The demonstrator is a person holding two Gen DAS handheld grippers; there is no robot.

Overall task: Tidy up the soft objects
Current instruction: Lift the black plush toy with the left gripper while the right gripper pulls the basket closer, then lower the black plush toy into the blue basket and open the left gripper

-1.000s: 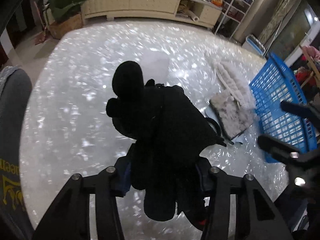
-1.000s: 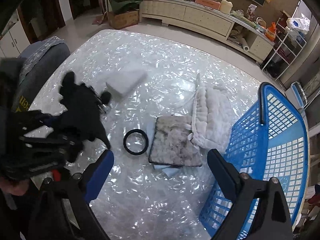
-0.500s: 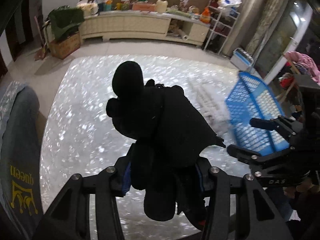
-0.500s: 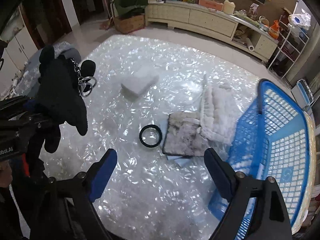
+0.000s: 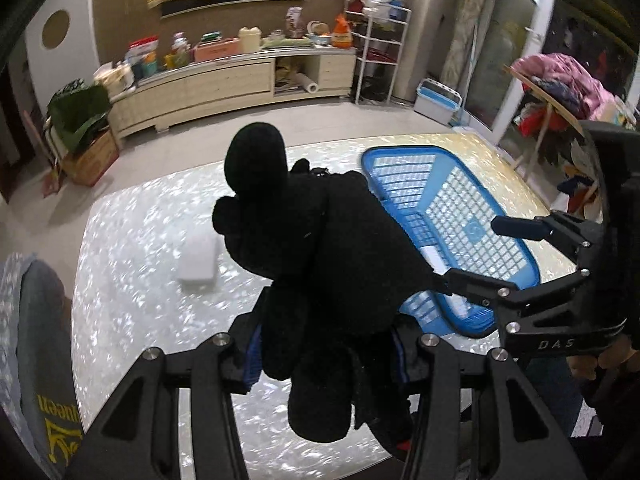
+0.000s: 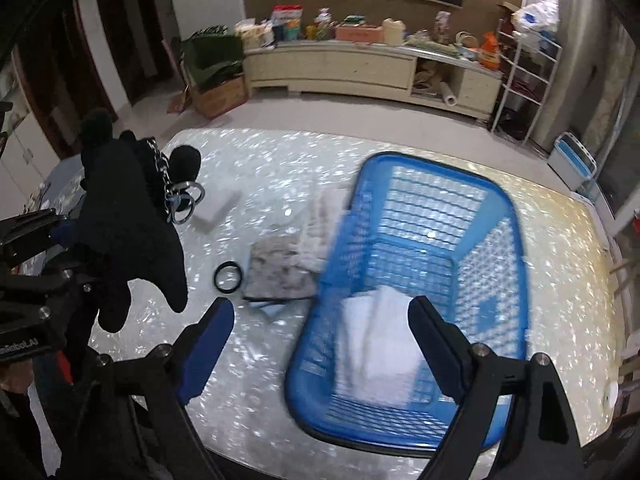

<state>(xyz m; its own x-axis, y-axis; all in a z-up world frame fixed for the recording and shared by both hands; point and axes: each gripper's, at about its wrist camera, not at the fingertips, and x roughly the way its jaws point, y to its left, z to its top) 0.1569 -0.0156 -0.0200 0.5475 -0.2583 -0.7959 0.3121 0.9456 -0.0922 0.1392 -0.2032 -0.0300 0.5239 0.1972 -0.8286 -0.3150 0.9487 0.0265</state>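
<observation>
Your black plush toy (image 5: pixel 320 240) with its keychain hangs clamped above the table, left of the blue basket (image 6: pixel 496 216). A white folded cloth (image 6: pixel 376 344) lies inside that basket. The grey furry pad (image 6: pixel 276 272) and white fluffy piece (image 6: pixel 320 220) lie just left of it.

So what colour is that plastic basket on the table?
The basket is bright blue, with an open grid pattern; the right wrist view shows it best.
</observation>
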